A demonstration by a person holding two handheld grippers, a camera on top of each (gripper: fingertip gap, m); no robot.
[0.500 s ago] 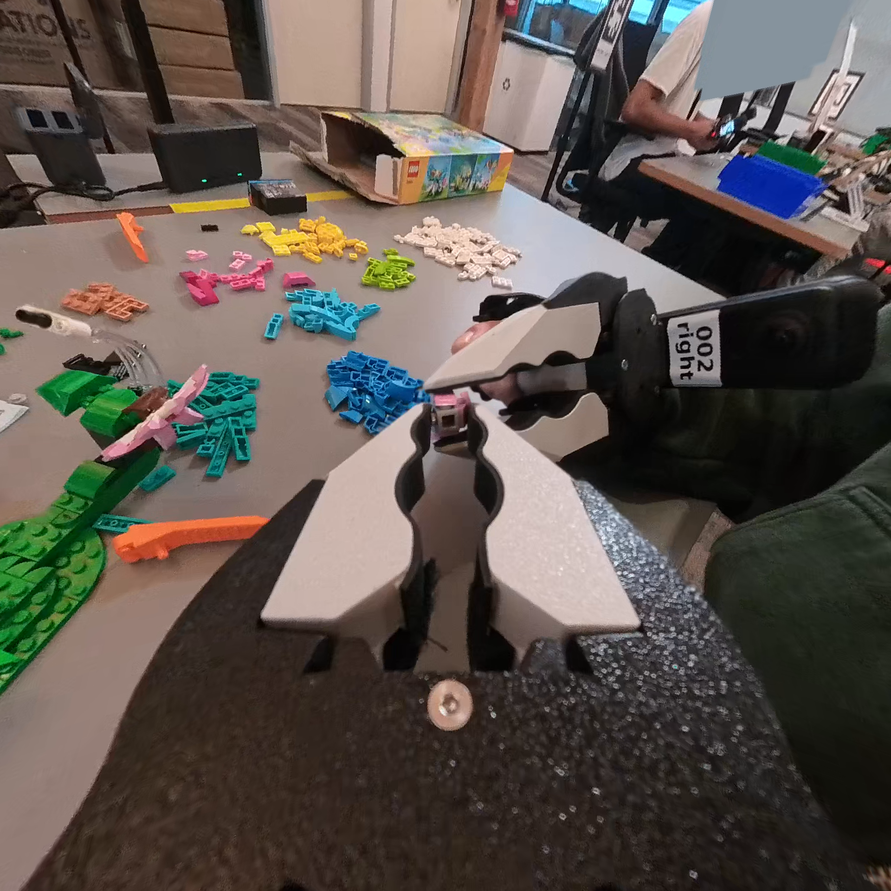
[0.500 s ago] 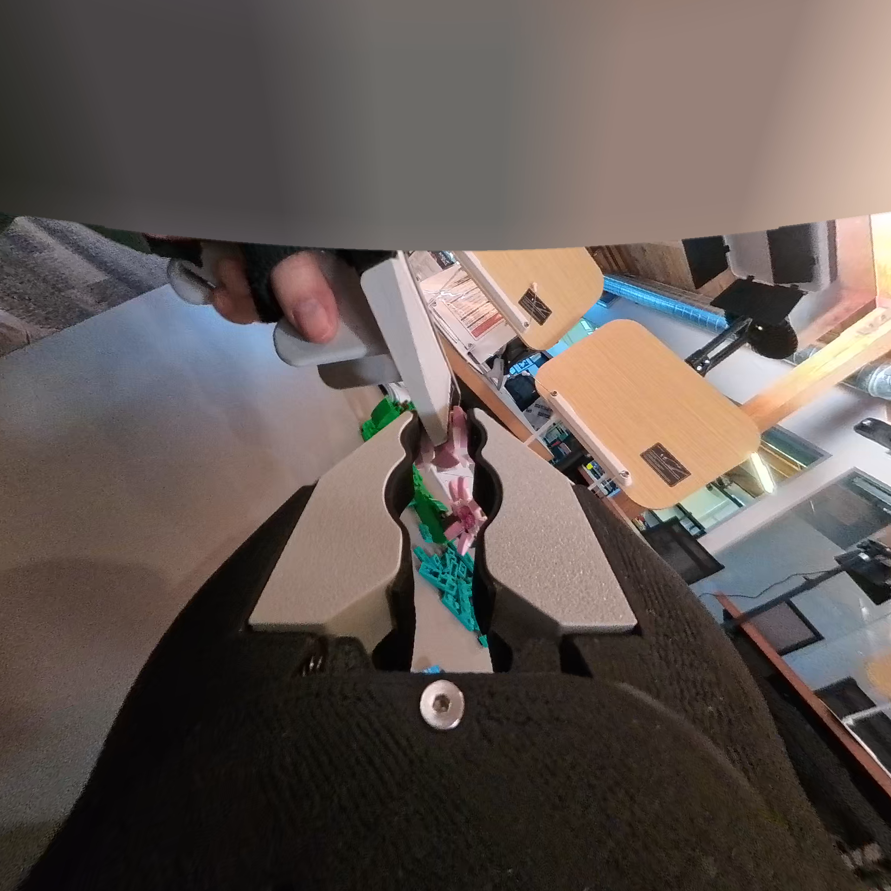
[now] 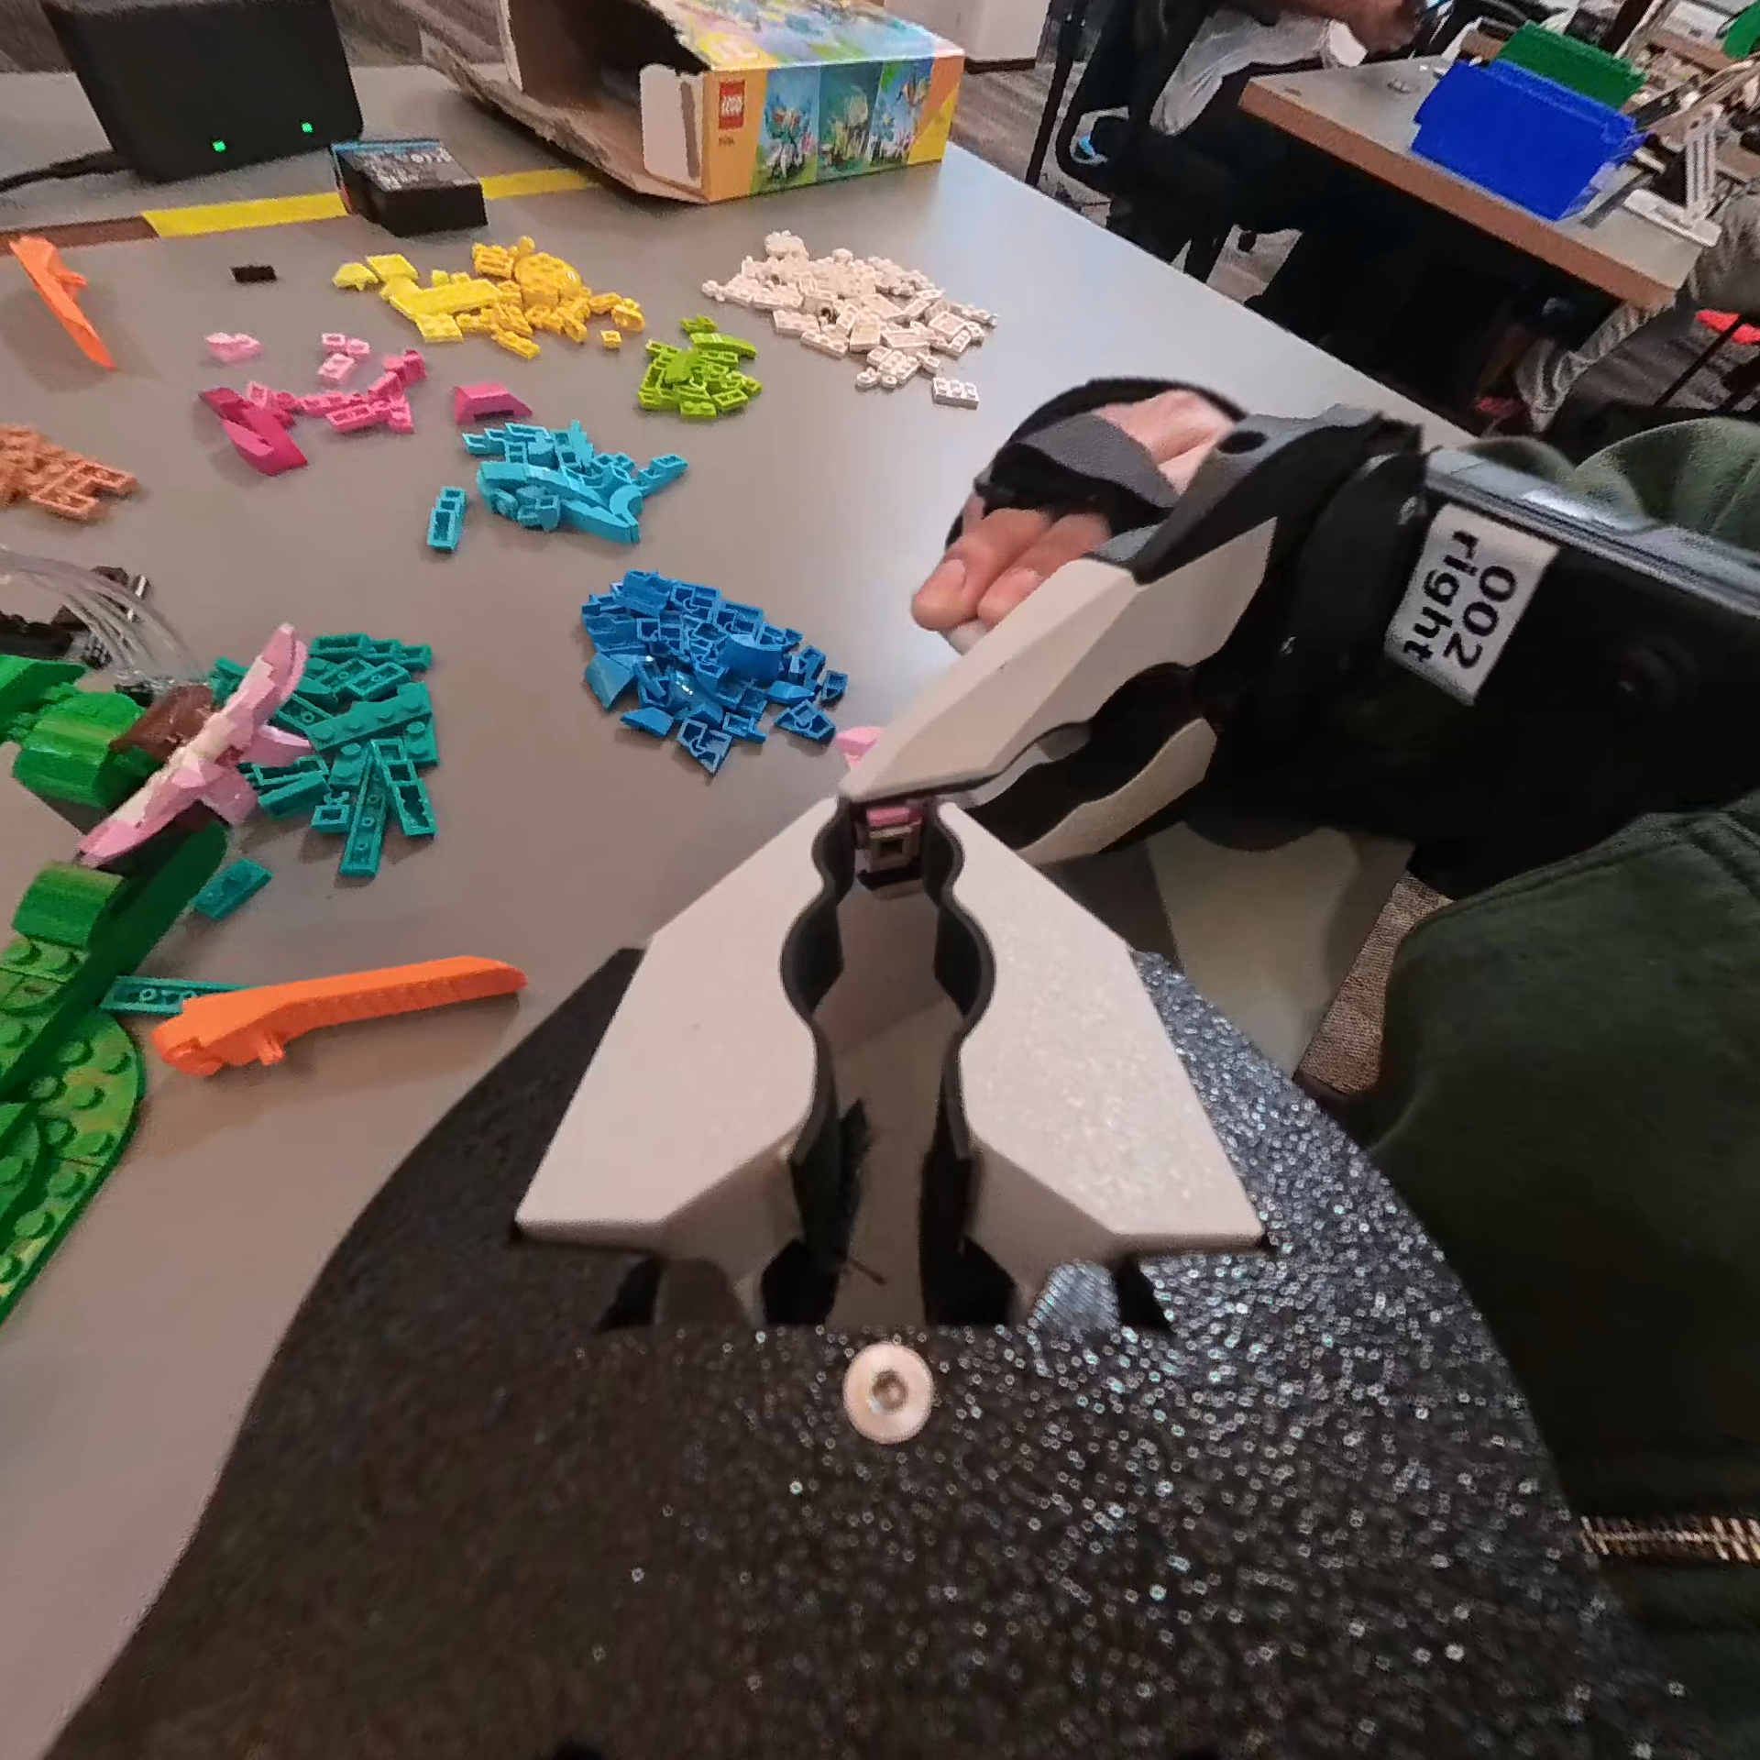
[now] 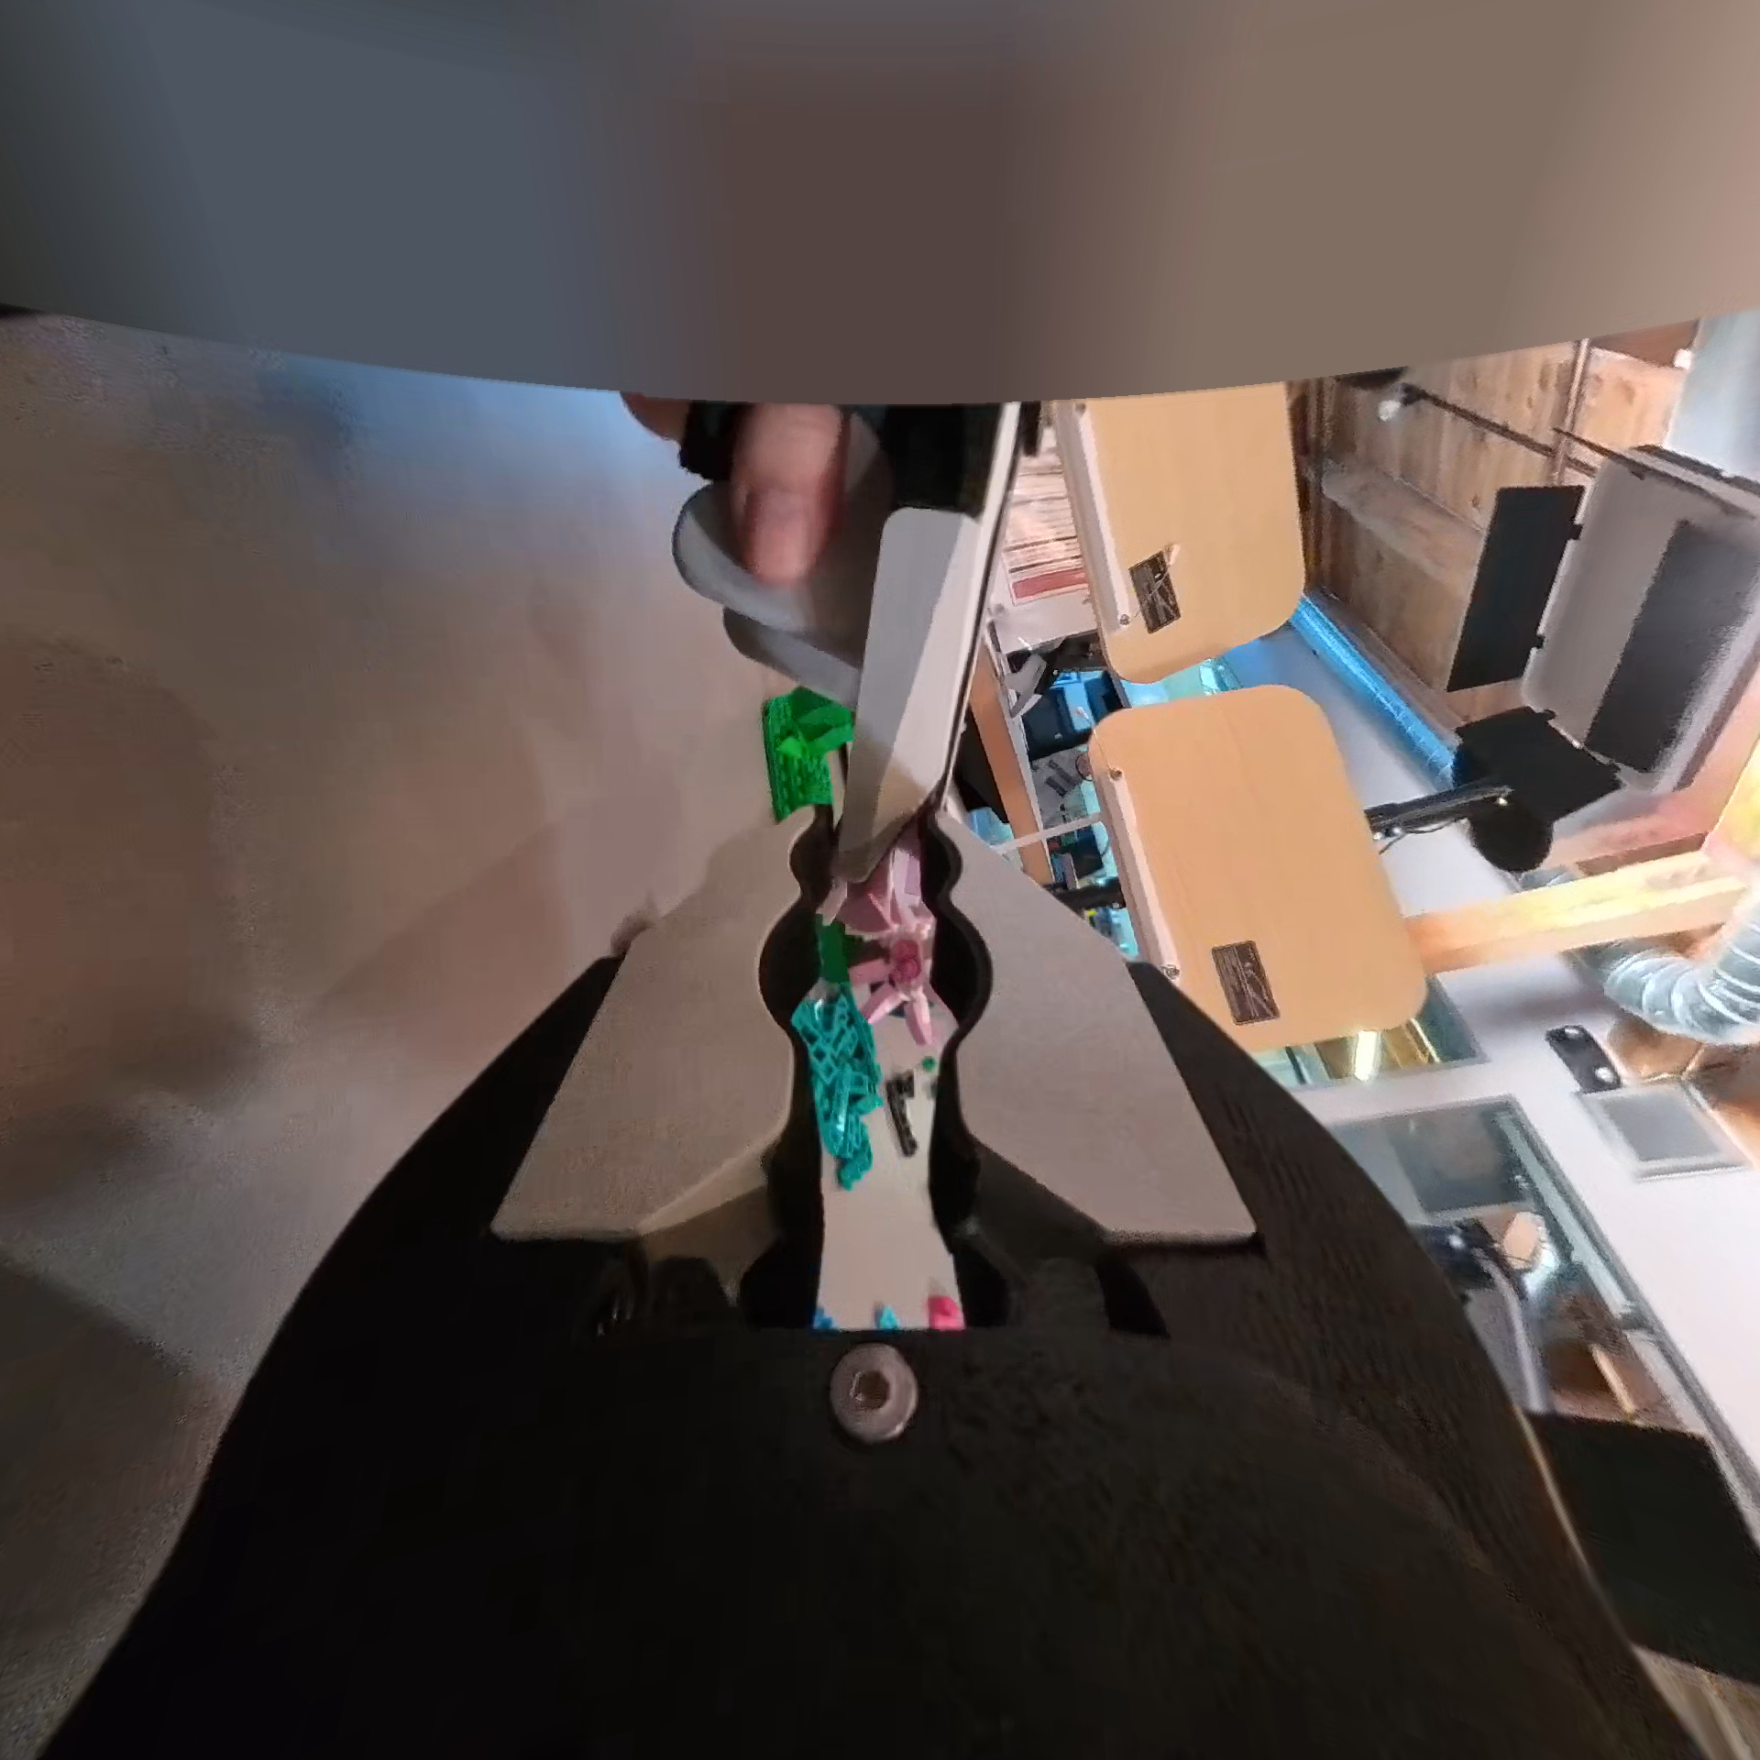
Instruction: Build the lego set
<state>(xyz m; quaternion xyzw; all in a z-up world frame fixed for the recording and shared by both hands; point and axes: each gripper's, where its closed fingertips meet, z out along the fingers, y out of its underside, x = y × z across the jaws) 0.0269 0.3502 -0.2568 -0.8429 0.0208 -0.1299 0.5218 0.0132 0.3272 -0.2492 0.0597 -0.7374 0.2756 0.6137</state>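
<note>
My left gripper [image 3: 888,838] is shut on a small pink and black lego piece [image 3: 890,850], held above the grey table [image 3: 590,857]. My right gripper [image 3: 919,819] comes in from the right and closes over the same piece from above and below; its lower tip is hidden. In the right wrist view, my right gripper [image 4: 876,848] has its jaws narrowly apart around the left gripper's finger [image 4: 914,686]. A green plant build [image 3: 57,1029] with a pale pink flower [image 3: 210,743] stands at the left; the flower also shows in the right wrist view [image 4: 900,971].
Sorted brick piles lie ahead: teal [image 3: 371,733], blue [image 3: 710,667], light blue [image 3: 562,486], lime [image 3: 700,376], yellow [image 3: 505,300], white [image 3: 857,310], pink [image 3: 314,410]. An orange brick separator [image 3: 333,1005] lies near the build. The opened set box [image 3: 762,95] is at the back.
Both grippers stay joined at the piece. The left wrist view has dipped closer to the table, and the right gripper's body has swung up and to the right.
</note>
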